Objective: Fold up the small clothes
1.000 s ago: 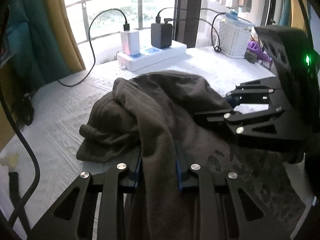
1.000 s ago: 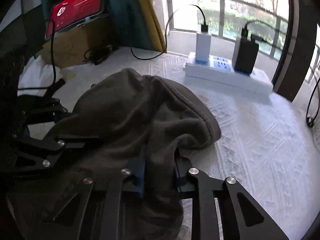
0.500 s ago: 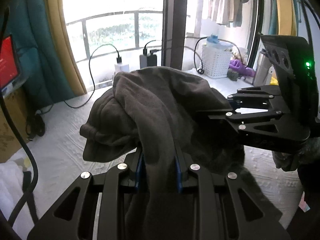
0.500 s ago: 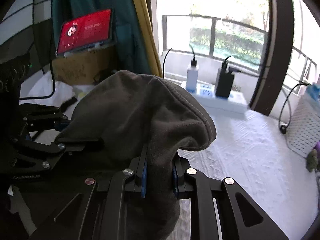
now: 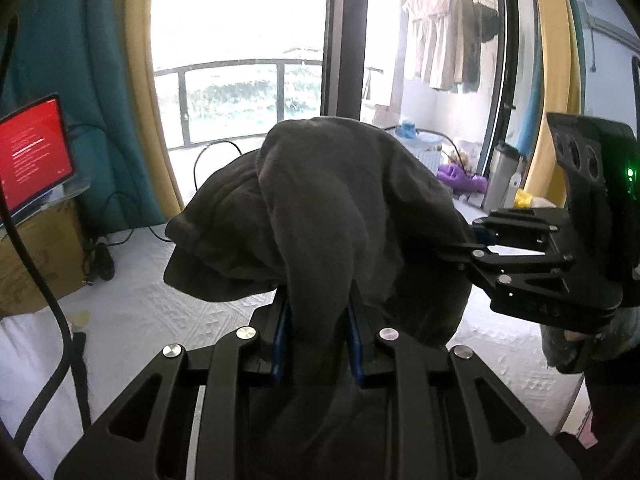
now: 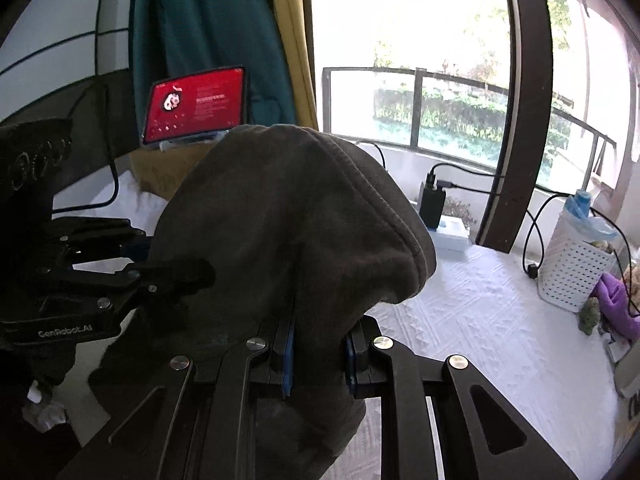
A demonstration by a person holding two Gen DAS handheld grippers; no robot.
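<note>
A dark grey-brown fleece garment hangs bunched in the air above the white quilted bed. My left gripper is shut on a thick fold of it, blue pads pressed on both sides. My right gripper is shut on another fold of the same garment. In the left wrist view the right gripper reaches into the cloth from the right. In the right wrist view the left gripper comes in from the left. The cloth hides both sets of fingertips.
A red-lit tablet stands on a cardboard box at the left. A power strip with chargers and cables lie near the window. A white perforated basket and purple toy sit at the right.
Both grippers have risen with the garment. It lay heaped on the bed a second ago and now hangs lifted off it. The views tilted up toward the window.
</note>
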